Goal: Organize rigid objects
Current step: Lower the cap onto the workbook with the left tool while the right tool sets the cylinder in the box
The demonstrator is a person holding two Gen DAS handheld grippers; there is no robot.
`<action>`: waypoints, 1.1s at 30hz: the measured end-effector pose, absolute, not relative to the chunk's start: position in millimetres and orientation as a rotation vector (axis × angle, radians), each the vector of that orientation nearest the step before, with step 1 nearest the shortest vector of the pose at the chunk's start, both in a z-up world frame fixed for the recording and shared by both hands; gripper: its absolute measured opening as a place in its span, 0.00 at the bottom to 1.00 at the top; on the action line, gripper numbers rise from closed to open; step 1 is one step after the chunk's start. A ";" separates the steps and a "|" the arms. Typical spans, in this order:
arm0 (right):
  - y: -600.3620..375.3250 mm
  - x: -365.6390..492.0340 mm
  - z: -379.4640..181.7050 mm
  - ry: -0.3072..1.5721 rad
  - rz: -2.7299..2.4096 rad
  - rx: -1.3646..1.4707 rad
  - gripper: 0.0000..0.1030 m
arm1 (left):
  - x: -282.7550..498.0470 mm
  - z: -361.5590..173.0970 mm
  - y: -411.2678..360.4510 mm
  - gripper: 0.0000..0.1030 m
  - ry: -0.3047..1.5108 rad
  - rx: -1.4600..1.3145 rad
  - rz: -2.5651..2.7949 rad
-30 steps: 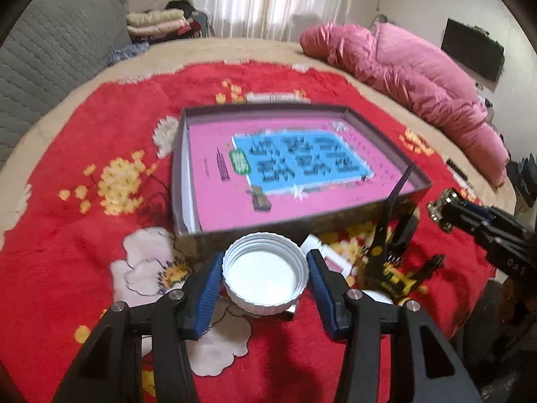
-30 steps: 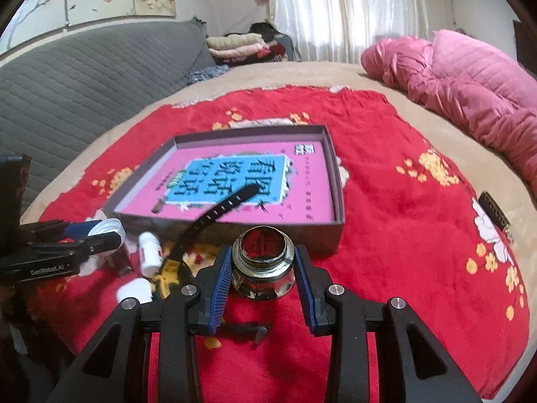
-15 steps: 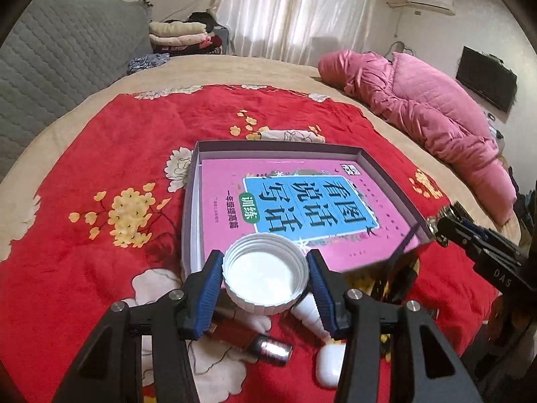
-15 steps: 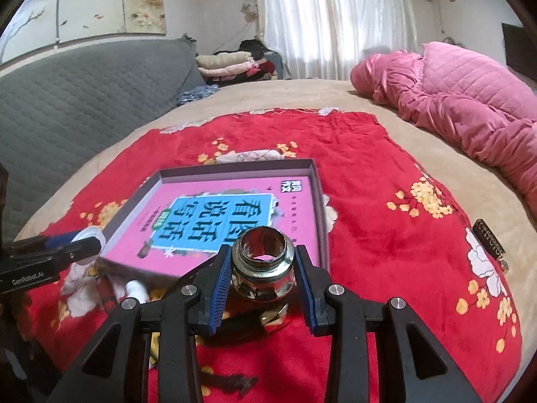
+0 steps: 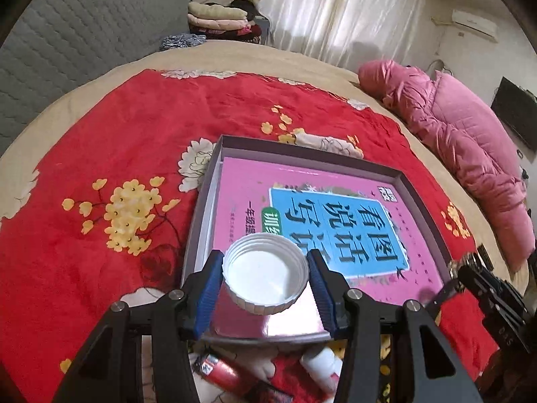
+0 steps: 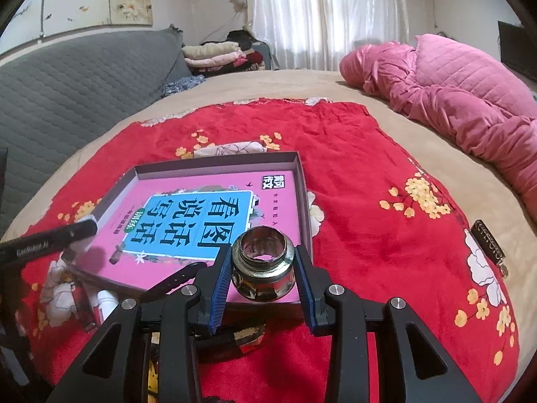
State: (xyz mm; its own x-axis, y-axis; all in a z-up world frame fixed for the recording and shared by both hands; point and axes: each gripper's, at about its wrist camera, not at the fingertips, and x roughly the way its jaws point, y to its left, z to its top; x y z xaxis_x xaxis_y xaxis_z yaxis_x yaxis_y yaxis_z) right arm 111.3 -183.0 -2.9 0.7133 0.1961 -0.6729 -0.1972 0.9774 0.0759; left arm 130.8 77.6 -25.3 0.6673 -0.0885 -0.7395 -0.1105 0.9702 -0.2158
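My left gripper [image 5: 265, 278] is shut on a white ribbed plastic lid [image 5: 265, 273], held open side up over the near left corner of a shallow grey box [image 5: 208, 198] lined with a pink and blue book cover. My right gripper [image 6: 263, 268] is shut on a shiny metal threaded fitting [image 6: 263, 263], hanging over the box's [image 6: 302, 181] near right corner. In the left wrist view the right gripper [image 5: 470, 270] shows at the right edge; the left gripper [image 6: 72, 235] shows at the left of the right wrist view.
The box lies on a red flowered blanket [image 5: 117, 154] on a bed. Below the grippers lie a red lighter [image 5: 225, 372], a small white bottle [image 5: 322, 366], a black strap [image 6: 174, 278] and a brass-tipped piece [image 6: 248, 334]. A pink quilt [image 6: 453, 100] sits far right; a dark clip [image 6: 488, 243] lies right.
Both grippers have moved forward from in front of the box's near wall to over its near edge, each keeping its object. The left view has rolled noticeably.
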 end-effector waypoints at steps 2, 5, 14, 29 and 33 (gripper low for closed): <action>-181.6 115.4 -5.9 0.768 0.222 0.004 0.36 | 131.4 -28.1 77.9 0.49 0.842 -0.244 0.017; -179.2 121.3 -11.5 0.795 0.221 0.016 0.36 | 131.3 -31.7 75.8 0.49 0.840 -0.204 0.015; -176.0 133.3 -20.8 0.821 0.191 0.022 0.36 | 134.1 -42.8 75.1 0.49 0.870 -0.184 -0.018; -167.6 140.6 -37.2 0.862 0.163 -0.009 0.37 | 139.4 -53.0 69.1 0.49 0.879 -0.154 -0.098; -168.3 140.4 -37.2 0.868 0.157 -0.020 0.36 | 141.5 -54.9 65.5 0.49 0.885 -0.135 -0.095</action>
